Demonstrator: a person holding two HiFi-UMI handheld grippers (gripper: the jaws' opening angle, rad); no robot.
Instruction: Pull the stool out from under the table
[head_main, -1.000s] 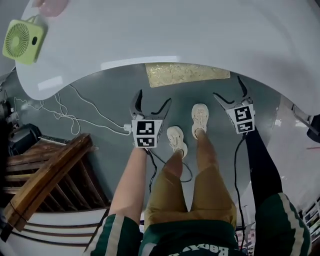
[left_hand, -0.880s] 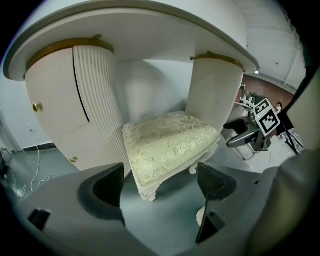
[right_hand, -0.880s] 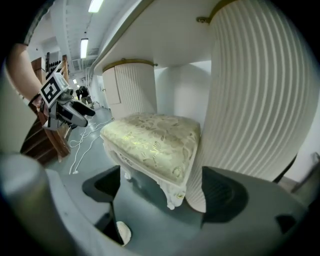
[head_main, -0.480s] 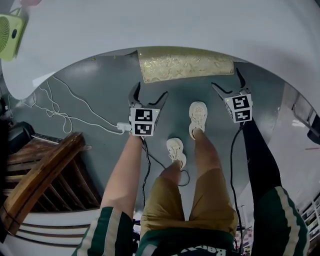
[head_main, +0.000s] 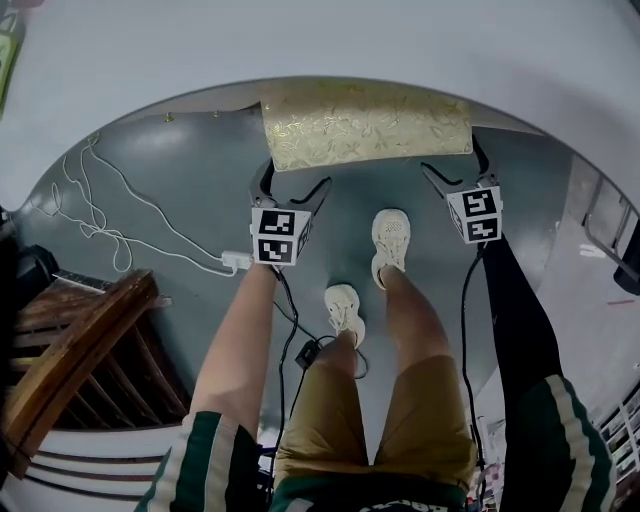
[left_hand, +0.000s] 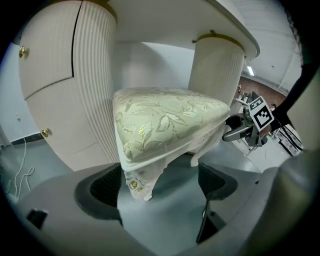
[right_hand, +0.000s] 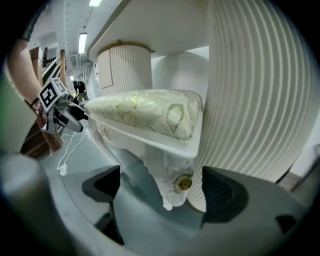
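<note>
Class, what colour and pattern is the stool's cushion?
The cushion is pale greenish-gold with a leaf pattern, clearest in the left gripper view.

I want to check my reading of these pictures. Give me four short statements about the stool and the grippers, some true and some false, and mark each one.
1. The stool has a cushion with a leaf pattern. True.
2. The left gripper and the right gripper are shut on the stool's legs. False: both pairs of fingers stand apart, a leg between each, not pressed.
3. The stool stands wholly clear of the table. False: its far part lies under the tabletop.
4. A white cable lies on the floor at the person's left. True.
</note>
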